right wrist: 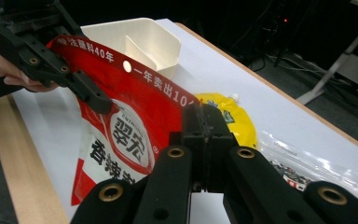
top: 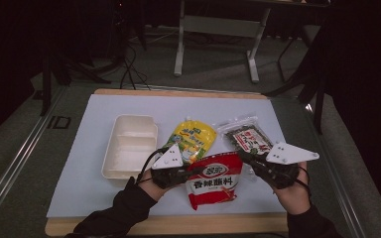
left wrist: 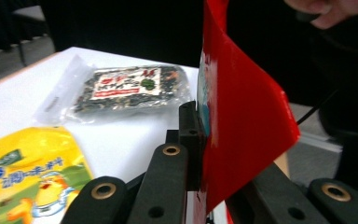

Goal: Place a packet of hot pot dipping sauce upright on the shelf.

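A red seasoning packet [top: 213, 182] with white print is held up near the table's front edge. My left gripper [top: 194, 171] is shut on its upper left corner; in the left gripper view the jaws [left wrist: 198, 135] pinch the red film [left wrist: 242, 121] edge-on. My right gripper [top: 241, 156] is shut on the upper right corner, and in the right gripper view [right wrist: 205, 126] it clamps the packet's top strip [right wrist: 126, 135]. The left gripper [right wrist: 98, 100] grips the same strip farther along.
A white two-compartment tray [top: 129, 146] lies left of the packet. A yellow spouted pouch [top: 193, 139] and a clear packet of dark seaweed [top: 245, 139] lie behind it on the white mat [top: 178, 106]. The wooden table edge [top: 178, 224] runs along the front.
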